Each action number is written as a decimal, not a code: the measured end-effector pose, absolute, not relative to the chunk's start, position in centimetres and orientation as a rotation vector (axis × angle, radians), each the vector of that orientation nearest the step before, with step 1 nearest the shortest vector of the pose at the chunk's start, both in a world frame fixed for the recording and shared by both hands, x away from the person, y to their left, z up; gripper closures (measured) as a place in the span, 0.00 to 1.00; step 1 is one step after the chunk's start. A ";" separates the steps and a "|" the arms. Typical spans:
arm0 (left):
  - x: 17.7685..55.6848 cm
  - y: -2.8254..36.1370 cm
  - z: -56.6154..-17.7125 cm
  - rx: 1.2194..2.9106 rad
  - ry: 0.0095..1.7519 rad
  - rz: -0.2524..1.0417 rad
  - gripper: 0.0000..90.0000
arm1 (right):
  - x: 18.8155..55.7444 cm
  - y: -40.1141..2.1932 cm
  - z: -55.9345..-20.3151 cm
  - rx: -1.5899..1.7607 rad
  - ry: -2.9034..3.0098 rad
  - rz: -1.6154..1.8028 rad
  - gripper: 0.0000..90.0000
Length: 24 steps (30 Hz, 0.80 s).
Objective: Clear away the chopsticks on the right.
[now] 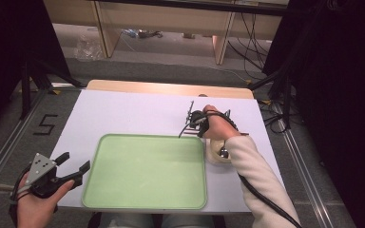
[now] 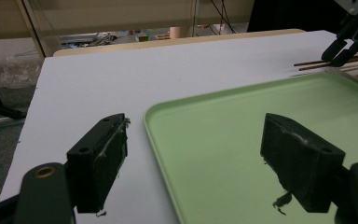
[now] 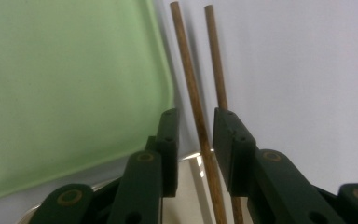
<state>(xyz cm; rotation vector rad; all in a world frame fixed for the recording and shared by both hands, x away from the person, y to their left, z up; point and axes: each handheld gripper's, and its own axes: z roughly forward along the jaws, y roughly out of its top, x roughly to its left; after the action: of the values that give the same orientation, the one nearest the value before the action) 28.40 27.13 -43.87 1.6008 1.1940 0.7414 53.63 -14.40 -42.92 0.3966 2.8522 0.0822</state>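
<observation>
Two brown wooden chopsticks (image 3: 182, 56) lie side by side on the white table beside the right edge of a light green tray (image 3: 74, 70). My right gripper (image 3: 196, 116) stands open over them. One stick passes between its jaws without the pads pressing on it, and the other runs under the right jaw. In the high view the right gripper (image 1: 190, 127) is at the tray's (image 1: 142, 171) far right corner. My left gripper (image 1: 77, 160) is open and holds nothing, straddling the tray's left rim (image 2: 161, 140). From the left gripper (image 2: 196, 128) I see the right gripper (image 2: 342, 49) on the chopsticks (image 2: 314, 63).
A pale bowl (image 1: 216, 154) sits just right of the tray, under the right forearm; its rim (image 3: 191, 161) shows below the right jaws. The white sheet (image 1: 138, 111) covers the table, and dark stands and cables flank it.
</observation>
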 end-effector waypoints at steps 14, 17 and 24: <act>28.4 27.2 -43.9 1.603 1.193 0.740 0.25 | 55.5 -15.2 -42.4 0.388 2.816 0.068 0.82; 28.4 27.2 -43.9 1.602 1.193 0.739 0.25 | 55.5 -15.1 -42.5 0.388 2.824 0.059 0.82; 28.4 27.2 -43.9 1.601 1.193 0.739 0.25 | 55.6 -14.6 -42.9 0.354 2.842 0.045 0.82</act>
<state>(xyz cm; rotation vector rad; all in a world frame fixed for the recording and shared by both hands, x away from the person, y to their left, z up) 28.40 27.17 -43.87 1.6008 1.1931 0.7390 55.63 -14.63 -42.88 0.3537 2.8419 0.0450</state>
